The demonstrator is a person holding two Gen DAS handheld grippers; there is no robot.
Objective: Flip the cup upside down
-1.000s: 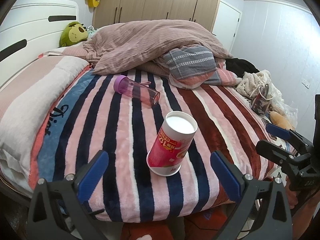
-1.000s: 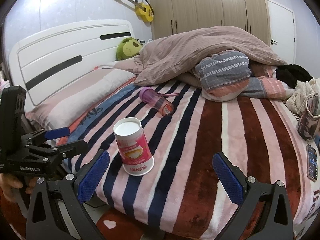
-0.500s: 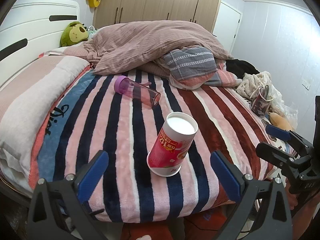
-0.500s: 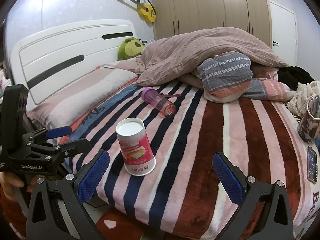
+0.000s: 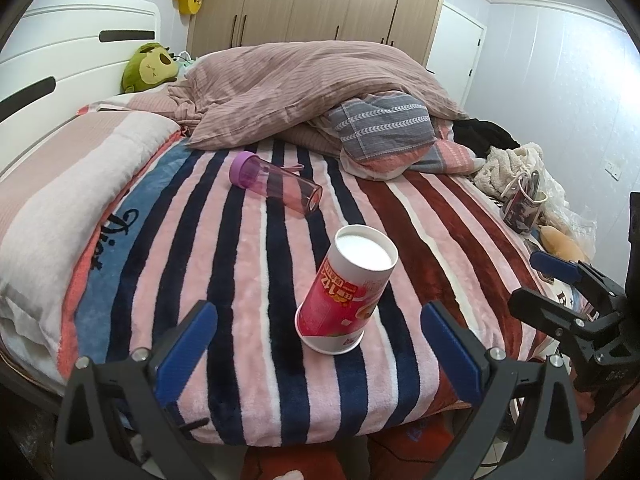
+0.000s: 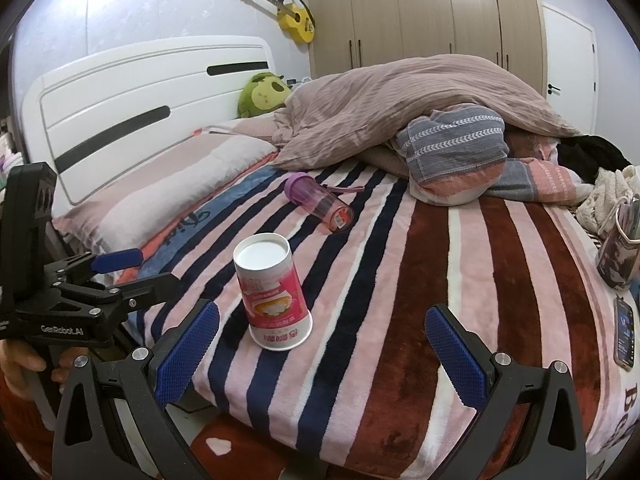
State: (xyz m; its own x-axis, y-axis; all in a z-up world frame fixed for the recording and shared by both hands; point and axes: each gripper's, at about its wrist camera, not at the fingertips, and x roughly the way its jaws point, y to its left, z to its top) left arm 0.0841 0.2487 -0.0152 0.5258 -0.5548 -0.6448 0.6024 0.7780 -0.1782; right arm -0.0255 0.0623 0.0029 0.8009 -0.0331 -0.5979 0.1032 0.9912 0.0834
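A pink and white paper cup [image 5: 344, 296] stands upside down on the striped blanket near the bed's front edge, white base up, leaning slightly; it also shows in the right wrist view [image 6: 274, 292]. My left gripper [image 5: 320, 344] is open and empty, just in front of the cup, not touching it. My right gripper [image 6: 320, 344] is open and empty, the cup a little left of its centre. Each gripper shows at the edge of the other's view.
A purple lidded bottle [image 5: 276, 186] lies on its side further back on the striped blanket [image 5: 168, 264]. A heaped duvet [image 5: 304, 88] and pillows fill the back. A mug [image 6: 620, 252] and a phone [image 6: 624, 338] lie at the right edge.
Both grippers have drifted slightly; the cup stands as before and nothing was grasped.
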